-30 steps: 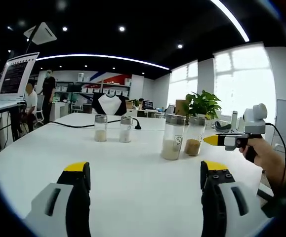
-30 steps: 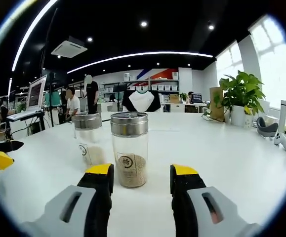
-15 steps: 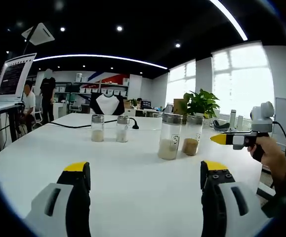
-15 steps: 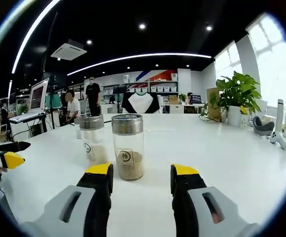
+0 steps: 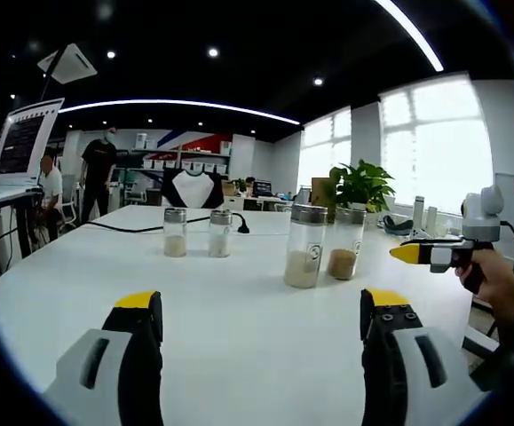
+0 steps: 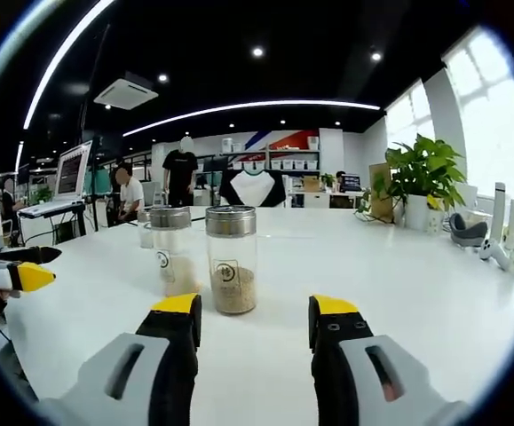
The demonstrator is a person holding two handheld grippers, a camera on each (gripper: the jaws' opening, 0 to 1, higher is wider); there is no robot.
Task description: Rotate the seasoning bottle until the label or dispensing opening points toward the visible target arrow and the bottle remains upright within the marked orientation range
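Bottles (image 6: 232, 259) of tan seasoning stand upright, capped.

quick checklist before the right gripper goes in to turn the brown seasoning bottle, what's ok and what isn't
1. Right gripper open wide enough for the bottle: ok, its fingers are spread and hold nothing.
2. Brown seasoning bottle upright with its lid on: ok.
3. Bottle lined up between the fingers: ok, roughly centred ahead, not yet between them.
4. Room beside it: not ok, the pale seasoning bottle stands close on its left.
5. Left gripper out of the way: ok, open and back from the bottles.
6. Target arrow and orientation marks on the white table: cannot tell, none can be made out.
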